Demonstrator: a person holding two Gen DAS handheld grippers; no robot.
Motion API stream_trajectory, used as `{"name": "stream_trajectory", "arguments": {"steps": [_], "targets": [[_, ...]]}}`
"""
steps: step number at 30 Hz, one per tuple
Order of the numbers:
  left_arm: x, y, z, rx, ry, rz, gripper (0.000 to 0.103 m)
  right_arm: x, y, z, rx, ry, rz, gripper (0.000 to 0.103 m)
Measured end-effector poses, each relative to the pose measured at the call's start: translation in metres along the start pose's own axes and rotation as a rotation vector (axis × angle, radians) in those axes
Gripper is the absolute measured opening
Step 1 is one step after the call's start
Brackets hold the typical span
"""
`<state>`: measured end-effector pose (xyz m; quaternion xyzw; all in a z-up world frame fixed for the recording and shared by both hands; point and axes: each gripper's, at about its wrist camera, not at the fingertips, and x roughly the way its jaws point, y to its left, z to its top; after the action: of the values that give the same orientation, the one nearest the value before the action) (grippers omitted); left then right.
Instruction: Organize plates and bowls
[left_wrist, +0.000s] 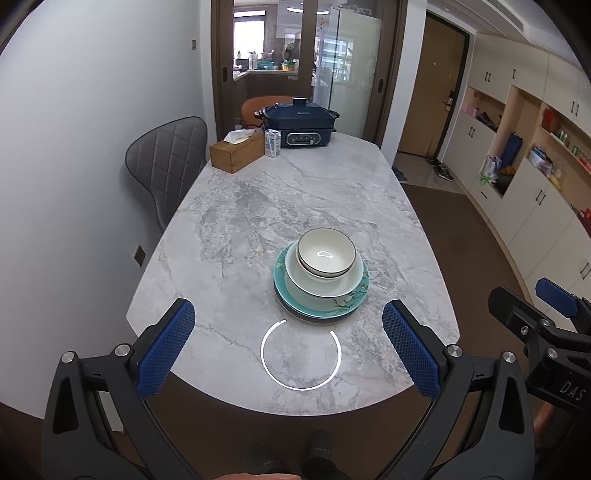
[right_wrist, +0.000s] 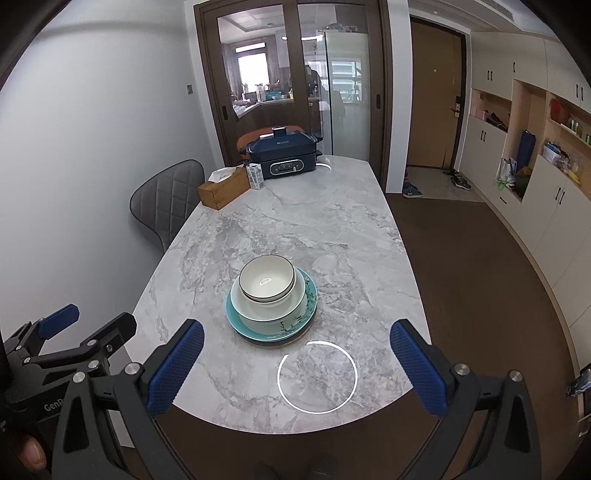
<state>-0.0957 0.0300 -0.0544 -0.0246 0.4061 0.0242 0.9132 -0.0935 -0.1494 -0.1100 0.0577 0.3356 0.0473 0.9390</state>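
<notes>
A single stack of crockery is seen on the marble table (left_wrist: 236, 206), toward its near, rounded end. At the bottom a dark plate (left_wrist: 317, 318) shows only as a thin rim, and on it lies a teal plate (left_wrist: 358, 293) painted with a branch-and-blossom motif along its border. A wide cream bowl (left_wrist: 325, 284) sits on the teal plate, and nested in it, slightly off-centre toward the far side, is a smaller white bowl (left_wrist: 327, 253) edged with a thin dark line; a second dark-lined rim is visible just beneath it. All pieces stand upright. The left gripper (left_wrist: 288, 345) is held above the near edge of the table with its blue-padded jaws spread wide and nothing between them. The right gripper (right_wrist: 297, 363) is likewise spread wide and empty, short of the stack. At the far end a wooden tissue box (left_wrist: 236, 151), a small carton (left_wrist: 272, 143) and a dark blue electric cooker (left_wrist: 301, 125) are grouped together, well apart from the stack.
</notes>
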Motion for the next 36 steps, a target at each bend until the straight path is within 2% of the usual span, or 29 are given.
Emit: {"name": "stream_trajectory", "arguments": {"steps": [15, 36], "targets": [[-0.001, 0.0, -0.006, -0.008, 0.011, 0.064, 0.103, -0.007, 0.006, 0.003, -0.031, 0.002, 0.002, 0.103], [-0.002, -0.007, -0.018, 0.006, 0.036, 0.023, 0.103, -0.015, 0.009, -0.006, -0.037, 0.03, -0.015, 0.103]]}}
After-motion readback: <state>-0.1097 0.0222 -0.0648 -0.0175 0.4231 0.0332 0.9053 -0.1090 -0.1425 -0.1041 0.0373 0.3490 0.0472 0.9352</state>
